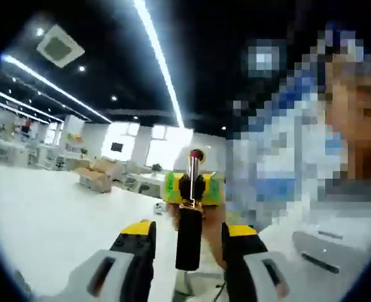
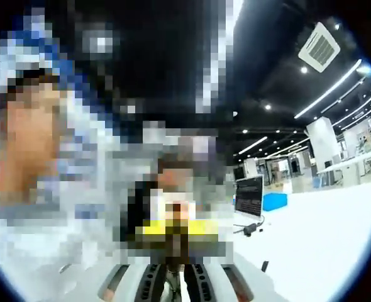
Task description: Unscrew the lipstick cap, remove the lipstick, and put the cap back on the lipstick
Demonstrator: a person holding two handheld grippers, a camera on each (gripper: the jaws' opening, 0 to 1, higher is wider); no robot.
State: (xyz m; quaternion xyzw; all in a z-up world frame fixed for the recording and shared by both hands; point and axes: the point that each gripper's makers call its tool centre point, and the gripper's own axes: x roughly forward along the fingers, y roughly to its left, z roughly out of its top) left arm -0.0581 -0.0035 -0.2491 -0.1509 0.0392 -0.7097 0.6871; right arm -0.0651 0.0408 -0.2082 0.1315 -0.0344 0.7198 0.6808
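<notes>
The white table is the largest thing in the left gripper view, spreading out ahead of and to the left of the left tongs. It also shows in the right gripper view, running off ahead and to the right of the right tongs. Over it hangs a dark ceiling with long light strips and a square vent.

On the table in the right gripper view, to the right of and beyond the right tongs, stands a dark monitor with a blue box just beside it on its right.

In the left gripper view the left tongs rise from the bottom with yellow-and-black tips, and the jaws stand apart, clear of the lipstick on both sides. The lipstick stands upright between them. Its black lower barrel has a gold band above it, then a silver tube and a dark red tip at the top. Just behind the lipstick's upper part sit the yellow tips of the right tongs, which reach in from the far side and close around the tube at about the gold band.

In the right gripper view the right tongs' ribbed grey jaws stand close together at the bottom, with a slim dark thing between them. Much of that area is blurred, so the lipstick cannot be made out clearly there. The yellow tips of the left tongs lie just ahead of them.
</notes>
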